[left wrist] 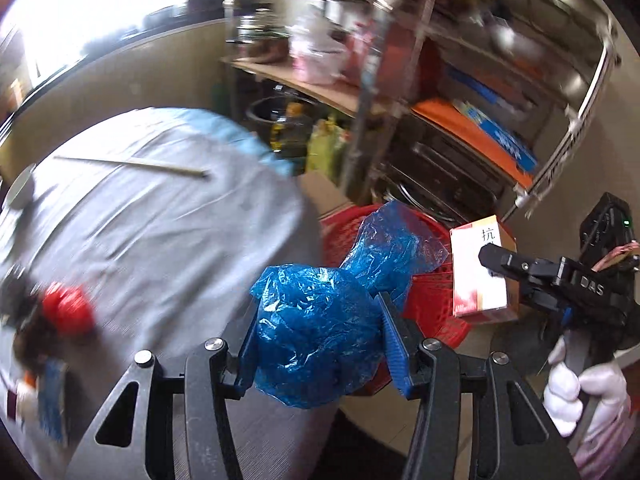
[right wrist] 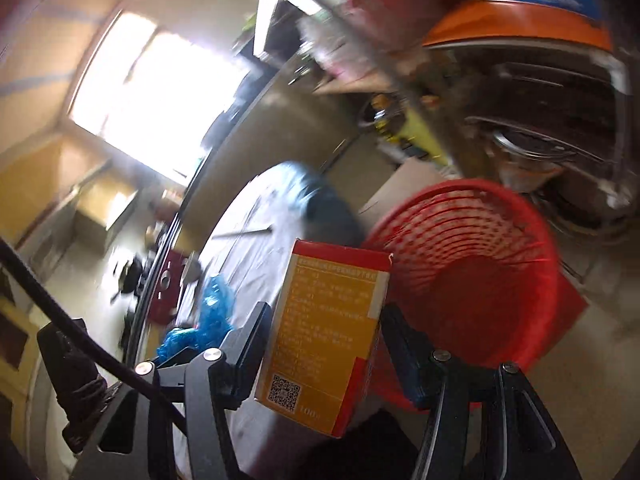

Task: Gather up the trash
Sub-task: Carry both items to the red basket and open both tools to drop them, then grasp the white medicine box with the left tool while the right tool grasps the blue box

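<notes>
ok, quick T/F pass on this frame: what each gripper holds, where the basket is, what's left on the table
1. The left gripper is shut on a crumpled blue plastic bag. True.
2. The right gripper is empty. False: it grips an orange and red carton.
3. The red mesh basket sits on the table. False: it stands on the floor beside the grey-clothed table.
4. The carton is already inside the basket. False: it is still held in the gripper.
5. A chopstick-like stick lies on the table. True.
</notes>
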`<state>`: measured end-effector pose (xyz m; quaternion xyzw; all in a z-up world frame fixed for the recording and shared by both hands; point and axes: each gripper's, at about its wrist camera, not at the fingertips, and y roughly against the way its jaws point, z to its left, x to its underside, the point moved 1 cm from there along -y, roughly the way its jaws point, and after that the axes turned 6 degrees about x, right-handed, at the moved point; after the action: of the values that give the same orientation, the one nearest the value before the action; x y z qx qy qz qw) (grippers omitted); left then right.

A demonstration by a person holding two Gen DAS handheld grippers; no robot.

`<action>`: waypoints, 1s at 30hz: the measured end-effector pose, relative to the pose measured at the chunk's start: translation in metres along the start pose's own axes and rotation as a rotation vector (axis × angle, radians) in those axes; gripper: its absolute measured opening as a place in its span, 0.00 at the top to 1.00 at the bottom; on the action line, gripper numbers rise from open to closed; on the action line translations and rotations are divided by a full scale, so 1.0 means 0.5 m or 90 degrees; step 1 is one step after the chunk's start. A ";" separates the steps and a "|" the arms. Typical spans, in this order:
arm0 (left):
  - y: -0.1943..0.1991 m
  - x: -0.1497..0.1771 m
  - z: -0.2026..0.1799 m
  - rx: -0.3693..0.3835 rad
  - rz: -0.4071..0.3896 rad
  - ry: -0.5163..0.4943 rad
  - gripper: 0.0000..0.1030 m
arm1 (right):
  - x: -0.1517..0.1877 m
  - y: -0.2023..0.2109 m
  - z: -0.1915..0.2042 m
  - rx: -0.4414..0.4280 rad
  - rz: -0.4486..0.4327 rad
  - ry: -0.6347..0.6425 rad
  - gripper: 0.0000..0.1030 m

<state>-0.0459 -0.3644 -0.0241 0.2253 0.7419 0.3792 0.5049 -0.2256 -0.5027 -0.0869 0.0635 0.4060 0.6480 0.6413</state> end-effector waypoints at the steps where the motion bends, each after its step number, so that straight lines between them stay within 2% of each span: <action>1: -0.021 -0.009 -0.019 -0.001 0.010 -0.013 0.45 | -0.008 0.008 -0.020 0.002 -0.005 -0.014 0.40; 6: -0.103 -0.034 -0.084 -0.002 0.051 -0.070 0.38 | -0.024 0.017 -0.075 0.016 -0.006 -0.066 0.36; 8: -0.124 -0.042 -0.094 -0.016 0.061 -0.087 0.32 | -0.028 0.017 -0.100 0.023 -0.009 -0.093 0.34; 13: -0.085 -0.037 -0.078 -0.018 0.035 -0.075 0.32 | -0.035 0.004 -0.125 0.019 -0.002 -0.126 0.32; 16: -0.035 -0.004 -0.048 -0.035 0.017 -0.073 0.32 | -0.031 0.015 -0.099 0.002 -0.014 -0.100 0.32; 20: 0.019 0.056 0.006 -0.052 0.006 -0.038 0.32 | -0.021 0.007 -0.039 -0.028 -0.007 -0.061 0.32; 23: 0.060 0.115 0.053 -0.095 0.001 -0.013 0.32 | -0.002 -0.016 0.012 -0.042 0.019 -0.029 0.32; 30: 0.182 0.245 0.219 -0.185 -0.037 0.124 0.32 | 0.057 -0.102 0.138 -0.053 0.102 0.050 0.32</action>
<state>0.0031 -0.1844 -0.0453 0.0908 0.7310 0.4879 0.4684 -0.1491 -0.4544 -0.0849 0.0435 0.3971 0.7155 0.5731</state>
